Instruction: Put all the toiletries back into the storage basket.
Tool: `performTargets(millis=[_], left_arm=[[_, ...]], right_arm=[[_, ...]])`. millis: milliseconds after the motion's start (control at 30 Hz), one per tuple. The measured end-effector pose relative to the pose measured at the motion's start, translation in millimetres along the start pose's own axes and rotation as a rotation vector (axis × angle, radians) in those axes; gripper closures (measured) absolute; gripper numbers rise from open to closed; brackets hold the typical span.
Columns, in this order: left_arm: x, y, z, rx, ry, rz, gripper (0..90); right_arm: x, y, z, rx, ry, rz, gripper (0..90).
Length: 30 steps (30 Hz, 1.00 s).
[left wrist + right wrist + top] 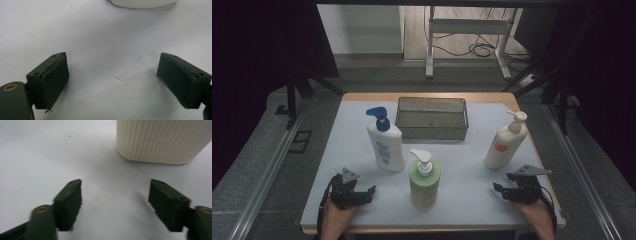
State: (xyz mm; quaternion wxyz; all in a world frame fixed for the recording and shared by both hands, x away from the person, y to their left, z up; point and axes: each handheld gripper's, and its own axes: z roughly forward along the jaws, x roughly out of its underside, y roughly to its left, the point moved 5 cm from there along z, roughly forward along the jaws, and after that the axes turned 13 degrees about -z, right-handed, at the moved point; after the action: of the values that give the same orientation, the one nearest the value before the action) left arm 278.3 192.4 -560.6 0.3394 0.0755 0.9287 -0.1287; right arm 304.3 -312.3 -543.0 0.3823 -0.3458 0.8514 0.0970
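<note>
Left gripper [362, 192] rests on the white table cover [462, 200] at the near left corner, jaws spread apart with nothing between them; in the left gripper view only bare cover lies between the pads.

Just beyond it stands the white lotion bottle with blue pump [385, 141], upright. At centre front, the green pump bottle [424, 181] stands upright, between the two grippers and well apart from each. Behind it, at the far edge, sits the wire mesh basket [432, 118].

The cream pump bottle with orange label [505, 141] stands upright at the right. Right gripper [504, 190] lies near its base, not touching; jaws apart, nothing gripped. The ribbed cream base [162, 140] shows ahead in the right gripper view.
</note>
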Motion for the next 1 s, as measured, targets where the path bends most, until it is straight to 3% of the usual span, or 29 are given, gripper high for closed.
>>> performTargets(millis=[167, 233, 267, 300, 467, 633, 767, 1000], left_arm=[[0.0, 0.0, 0.0, 0.0, 0.0, 0.0, 10.3], [0.0, 0.1, 0.0, -0.001, -0.001, 0.002, 10.3], [0.0, 0.1, 0.0, -0.001, -0.001, 0.002, 10.3], [0.0, 0.1, 0.0, -0.001, -0.001, 0.002, 10.3], [0.1, 0.0, 0.1, 0.0, -0.003, 0.001, 10.3], [0.1, -0.1, 0.1, 0.0, -0.003, 0.001, 10.3], [0.1, 0.0, 0.1, -0.001, -0.003, 0.002, 10.3], [0.1, -0.1, 0.2, 0.0, -0.003, 0.0, 10.3]], right_arm=[[-2.8, -4.4, -0.8, -0.006, -0.015, -0.001, 52.2], [-6.7, -5.2, -1.7, -0.001, -0.023, -0.026, 62.2], [-6.7, -5.2, -1.7, -0.001, -0.023, -0.026, 62.2], [-9.3, -4.8, -1.0, -0.013, -0.035, -0.03, 69.2], [-13.7, -7.7, 1.7, -0.008, -0.031, -0.047, 81.6], [-13.0, -18.5, -1.0, 0.005, -0.044, -0.005, 89.8], [-10.3, -27.1, -2.4, 0.018, -0.038, 0.025, 90.0], [-13.1, -29.1, 1.5, 0.002, -0.04, 0.019, 90.0]])
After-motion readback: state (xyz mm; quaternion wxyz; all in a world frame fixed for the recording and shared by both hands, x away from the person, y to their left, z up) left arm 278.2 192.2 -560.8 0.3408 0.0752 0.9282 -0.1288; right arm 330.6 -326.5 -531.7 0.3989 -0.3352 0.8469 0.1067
